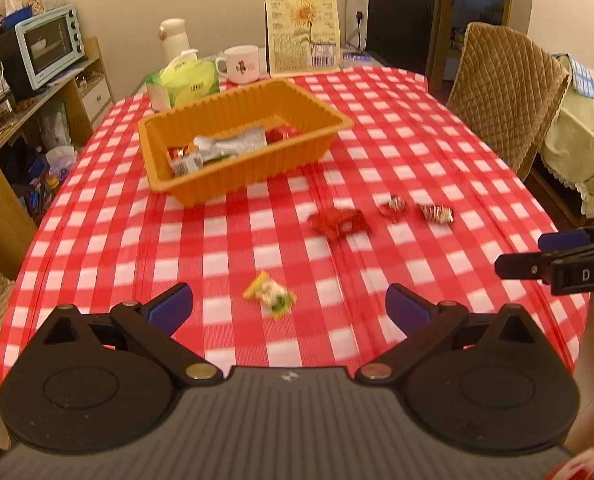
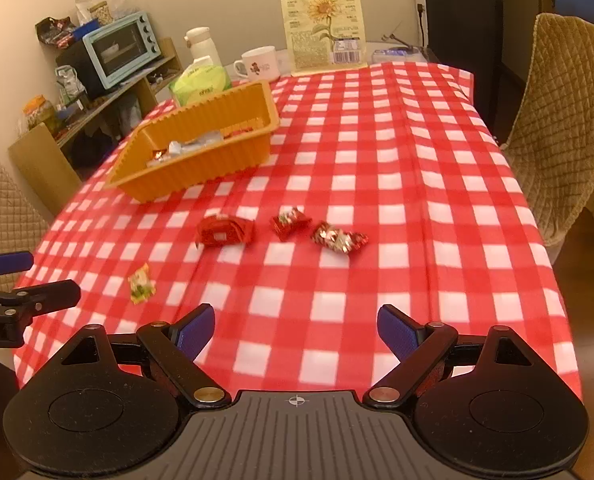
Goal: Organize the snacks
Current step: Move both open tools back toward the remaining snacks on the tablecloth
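On the desk (image 2: 437,184), covered in red-and-white check cloth, four loose snacks lie in the near half. The yellow-green wrapped candy (image 1: 271,295) sits nearest, just ahead of the left hand-held gripper (image 1: 289,310), its long axis slanting from near right to far left in the left wrist view. Farther off, three red pieces form a row running left to right: a crumpled red packet (image 2: 225,231), a small red candy (image 2: 291,222) and a red-and-silver candy (image 2: 339,237) (its twisted ends point left and right). The orange basket (image 1: 233,178) stands at the far left, holding a silver packet (image 1: 227,148) and red wrappers. Both the left gripper and the right hand-held gripper (image 2: 295,330) are spread wide, with nothing between their blue pads.
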Action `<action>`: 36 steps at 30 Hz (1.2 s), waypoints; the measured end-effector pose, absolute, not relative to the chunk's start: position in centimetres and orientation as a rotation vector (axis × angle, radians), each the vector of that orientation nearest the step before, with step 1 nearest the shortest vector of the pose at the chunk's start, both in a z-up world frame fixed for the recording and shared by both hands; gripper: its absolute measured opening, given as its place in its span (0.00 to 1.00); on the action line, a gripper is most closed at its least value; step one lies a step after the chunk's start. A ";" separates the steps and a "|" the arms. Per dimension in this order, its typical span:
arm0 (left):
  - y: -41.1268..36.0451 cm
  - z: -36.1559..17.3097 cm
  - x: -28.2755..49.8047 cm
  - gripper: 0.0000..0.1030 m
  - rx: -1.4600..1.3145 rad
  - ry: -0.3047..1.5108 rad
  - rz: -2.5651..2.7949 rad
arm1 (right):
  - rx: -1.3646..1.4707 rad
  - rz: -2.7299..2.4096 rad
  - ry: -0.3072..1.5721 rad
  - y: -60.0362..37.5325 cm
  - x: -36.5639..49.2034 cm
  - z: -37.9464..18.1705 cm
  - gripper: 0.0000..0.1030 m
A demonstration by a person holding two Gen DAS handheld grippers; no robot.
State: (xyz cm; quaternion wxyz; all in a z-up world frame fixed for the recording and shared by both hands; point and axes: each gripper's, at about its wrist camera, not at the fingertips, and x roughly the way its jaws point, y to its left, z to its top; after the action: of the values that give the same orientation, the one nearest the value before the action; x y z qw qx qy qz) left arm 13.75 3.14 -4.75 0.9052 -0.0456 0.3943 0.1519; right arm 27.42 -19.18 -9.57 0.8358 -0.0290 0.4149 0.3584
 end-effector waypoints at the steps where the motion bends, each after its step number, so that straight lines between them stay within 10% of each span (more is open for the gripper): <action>1: 3.0 -4.9 13.5 0.99 -0.098 0.819 0.316 | -0.062 0.758 0.880 -19.5 27.3 -9.6 0.85; 36: 2.2 -10.1 12.6 0.74 -0.163 0.913 0.271 | -0.081 0.751 0.917 -21.4 25.5 -13.0 0.85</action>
State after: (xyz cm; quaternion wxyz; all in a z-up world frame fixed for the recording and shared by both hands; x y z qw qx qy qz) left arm 12.64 2.23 -10.05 0.8855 -0.0783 0.4392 0.1302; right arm 25.52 -21.42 -12.98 0.8286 -0.0383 0.4322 0.3537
